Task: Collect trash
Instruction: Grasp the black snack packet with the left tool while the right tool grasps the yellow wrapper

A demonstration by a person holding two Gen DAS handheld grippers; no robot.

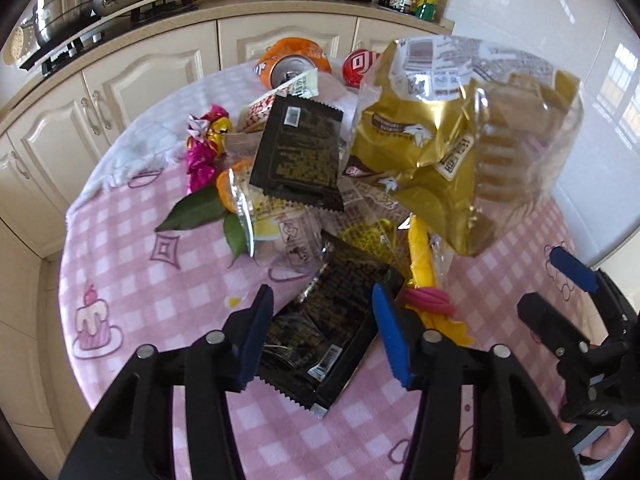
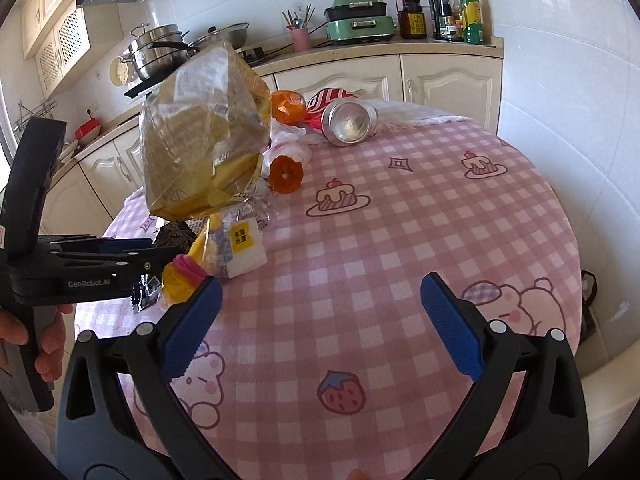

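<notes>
The round table point(image 2: 400, 240), covered with a pink checked cloth, carries the trash in a loose heap at one side, so each piece has to be picked from the pile singly. The largest item, a gold-and-clear snack bag point(image 1: 460, 140), appears to rise above the heap; what supports it cannot be told from either view. Below it lie a black sachet point(image 1: 298, 156), an orange can point(image 1: 292, 66) on its side, a silver can point(image 2: 350, 124), a magenta foil wrapper point(image 1: 206, 140) and an orange peel point(image 2: 286, 174). Nearest the left gripper point(image 1: 320, 336) lies a second black wrapper point(image 1: 324, 332) — the likely current target. The jaws straddle this wrapper, half closed, but the pads do not yet press on it, so nothing is grasped. A yellow wrapper with a pink band point(image 1: 426, 300) lies just beside the inner finger and may be caught with it. The right gripper point(image 2: 320, 328) hangs over bare cloth, jaws wide and empty — clear of the pile.
</notes>
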